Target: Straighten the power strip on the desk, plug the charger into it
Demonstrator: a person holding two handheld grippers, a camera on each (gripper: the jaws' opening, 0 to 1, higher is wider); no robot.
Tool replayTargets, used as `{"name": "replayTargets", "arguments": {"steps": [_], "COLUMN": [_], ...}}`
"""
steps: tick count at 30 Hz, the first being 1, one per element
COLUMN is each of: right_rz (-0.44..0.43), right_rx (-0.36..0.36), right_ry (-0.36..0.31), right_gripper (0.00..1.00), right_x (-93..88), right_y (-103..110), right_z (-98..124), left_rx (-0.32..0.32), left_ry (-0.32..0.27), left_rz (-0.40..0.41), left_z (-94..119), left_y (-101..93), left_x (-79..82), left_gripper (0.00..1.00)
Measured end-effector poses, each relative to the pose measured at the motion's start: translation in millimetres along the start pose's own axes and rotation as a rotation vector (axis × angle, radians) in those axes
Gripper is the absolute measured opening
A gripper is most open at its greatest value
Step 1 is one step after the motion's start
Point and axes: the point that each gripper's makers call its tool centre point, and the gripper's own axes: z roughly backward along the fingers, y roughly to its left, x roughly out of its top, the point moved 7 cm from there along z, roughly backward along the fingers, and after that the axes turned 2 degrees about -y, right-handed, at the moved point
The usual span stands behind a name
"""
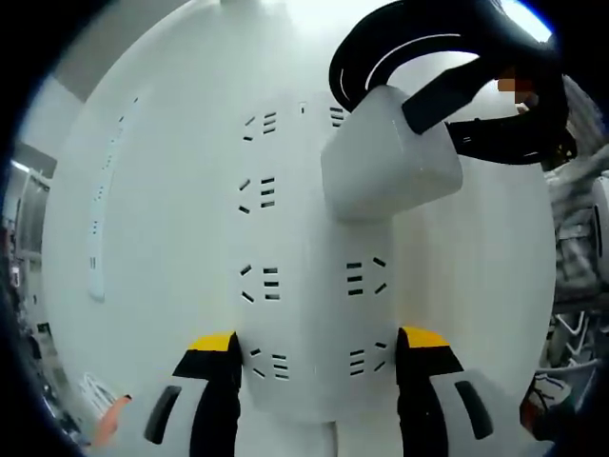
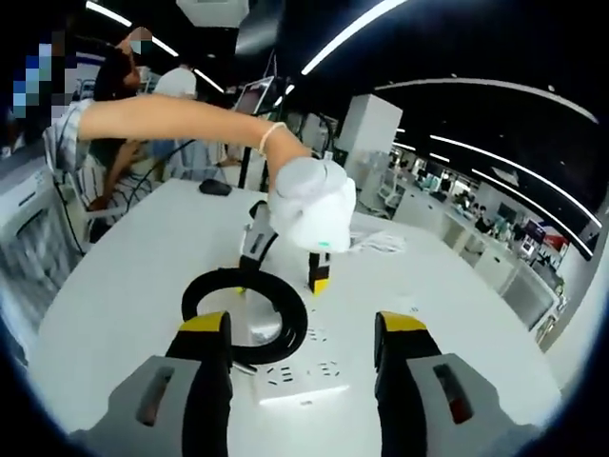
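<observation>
Two open left gripper (image 1: 319,367) jaws straddle the power strip (image 1: 309,276) on the counter (image 1: 171,190); the charger (image 1: 390,157) sits ahead. Squeezing off-centre could skew it. The right gripper (image 2: 303,367) is open, empty.

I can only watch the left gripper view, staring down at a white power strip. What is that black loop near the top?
Observer: The right gripper view shows a black cable coiled on the table beside the power strip.
Operator: Is the other gripper holding anything?
Observer: No, the right gripper is open, jaws wide apart, gripping nothing.
Operator: Anyone else around?
Observer: Yes, people stand beyond the table's far end.
</observation>
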Motion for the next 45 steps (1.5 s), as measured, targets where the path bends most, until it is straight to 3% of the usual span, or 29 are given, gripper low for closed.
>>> {"name": "replayTargets", "arguments": {"steps": [12,23,31,40,45], "right_rz": [0.000,-0.018,-0.010,0.005,-0.030], "right_rx": [0.091,0.160,0.166,0.151,0.149], "right_ry": [0.008,0.015,0.043,0.116,0.119], "right_gripper": [0.54,0.44,0.42,0.33,0.30], "right_x": [-0.5,-1.1,-0.8,-1.9,-1.9], "right_y": [11,17,16,14,13], "right_z": [-21,-43,-50,-53,-53], "left_rx": [0.000,0.000,0.000,0.000,0.000], "left_ry": [0.005,0.000,0.001,0.005,0.004], "left_rz": [-0.001,-0.001,-0.001,0.000,0.000], "left_z": [0,1,1,1,1], "left_y": [-0.2,1.6,2.9,2.7,2.3], "left_x": [0.4,-0.3,-0.3,-0.2,-0.3], "left_gripper": [0.66,0.66,0.66,0.66,0.66]}}
